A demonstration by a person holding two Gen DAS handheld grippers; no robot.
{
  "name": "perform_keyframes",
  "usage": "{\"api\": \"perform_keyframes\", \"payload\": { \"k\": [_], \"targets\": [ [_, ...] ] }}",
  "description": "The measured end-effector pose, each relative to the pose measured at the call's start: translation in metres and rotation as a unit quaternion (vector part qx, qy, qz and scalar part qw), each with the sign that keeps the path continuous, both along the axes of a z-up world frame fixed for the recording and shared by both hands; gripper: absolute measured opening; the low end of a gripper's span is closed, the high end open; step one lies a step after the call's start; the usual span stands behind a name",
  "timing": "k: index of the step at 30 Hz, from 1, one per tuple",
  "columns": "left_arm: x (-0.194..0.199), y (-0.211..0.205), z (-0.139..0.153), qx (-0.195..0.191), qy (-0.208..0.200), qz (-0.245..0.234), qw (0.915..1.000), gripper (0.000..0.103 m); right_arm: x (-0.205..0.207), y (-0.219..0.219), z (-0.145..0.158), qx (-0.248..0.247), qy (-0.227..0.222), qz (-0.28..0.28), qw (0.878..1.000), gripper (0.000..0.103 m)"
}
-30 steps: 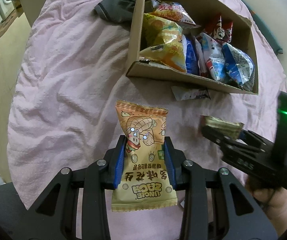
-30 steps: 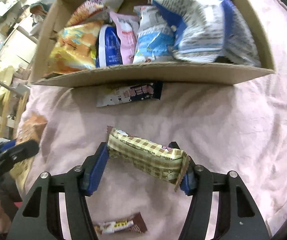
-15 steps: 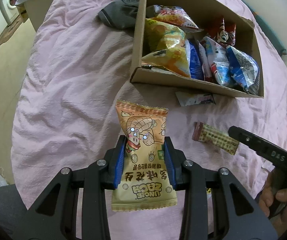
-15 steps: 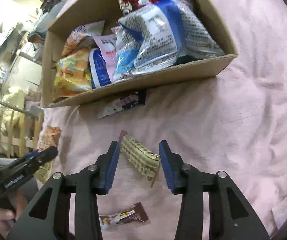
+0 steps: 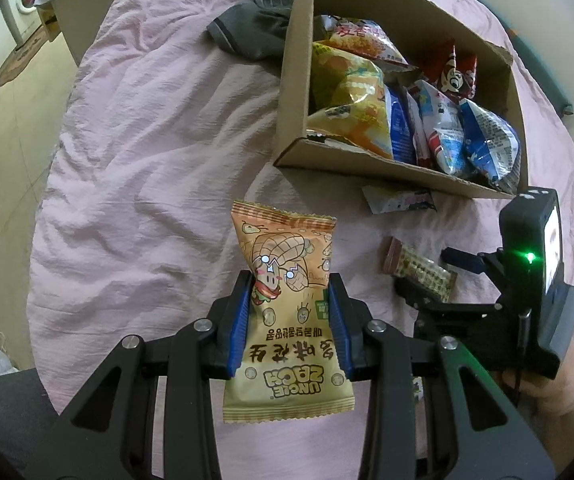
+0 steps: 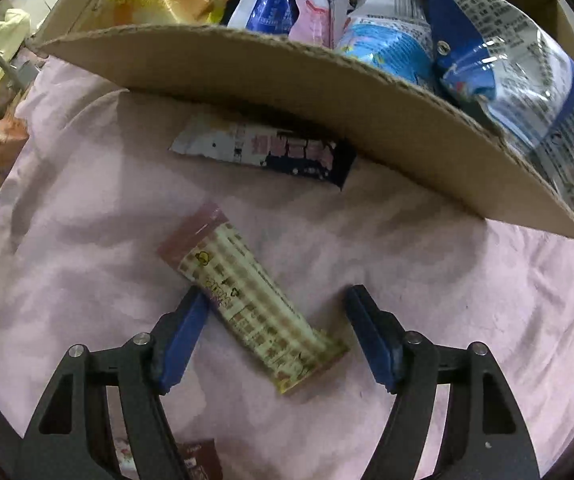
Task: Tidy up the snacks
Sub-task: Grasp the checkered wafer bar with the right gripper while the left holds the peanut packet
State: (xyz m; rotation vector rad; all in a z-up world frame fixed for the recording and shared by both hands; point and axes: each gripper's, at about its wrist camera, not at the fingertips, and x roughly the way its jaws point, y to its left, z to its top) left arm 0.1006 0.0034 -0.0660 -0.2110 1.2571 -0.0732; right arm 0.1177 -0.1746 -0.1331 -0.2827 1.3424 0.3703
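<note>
My left gripper is shut on an orange peanut snack bag, held upright above the pink bedsheet. My right gripper is open, low over a checked wafer bar that lies flat on the sheet between its fingers. The bar also shows in the left wrist view, under the right gripper. A cardboard box holding several snack bags stands beyond; its near wall fills the right wrist view. A white and dark blue bar lies against that wall.
A grey garment lies at the box's far left corner. Another small brown-wrapped snack lies on the sheet under my right gripper. The bed's left edge drops to the floor, where a washing machine stands.
My right gripper let go of the checked wafer bar, which now lies on the sheet. The gripper then came down close over it with open jaws. My left gripper kept its bag.
</note>
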Motion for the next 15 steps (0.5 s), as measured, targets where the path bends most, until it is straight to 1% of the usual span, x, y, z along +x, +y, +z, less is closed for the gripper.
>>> {"api": "perform_keyframes", "payload": {
  "k": [1, 3, 4, 7, 10, 15],
  "targets": [
    [-0.001, 0.001, 0.000, 0.000, 0.000, 0.001, 1.0000, 0.032, 0.001, 0.000, 0.000, 0.008, 0.004, 0.004, 1.000, 0.061],
    [-0.001, 0.004, -0.001, 0.001, 0.001, 0.005, 1.0000, 0.032, 0.005, 0.001, 0.002, 0.029, 0.017, 0.010, 0.999, 0.036],
    [-0.001, 0.004, -0.001, 0.002, 0.001, 0.006, 1.0000, 0.032, 0.004, 0.001, 0.004, 0.034, 0.019, 0.012, 0.999, 0.031],
    [-0.002, 0.006, -0.002, 0.002, 0.001, 0.008, 1.0000, 0.032, 0.001, -0.003, 0.011, 0.052, 0.021, 0.018, 0.998, 0.029],
    [-0.002, 0.003, -0.001, 0.003, -0.001, 0.007, 1.0000, 0.032, -0.002, -0.013, 0.021, 0.080, 0.023, 0.009, 0.996, 0.029],
    [-0.001, -0.002, 0.004, 0.009, -0.014, 0.005, 0.9998, 0.032, -0.014, -0.038, 0.051, 0.131, 0.013, -0.010, 0.991, 0.029]
  ]
}}
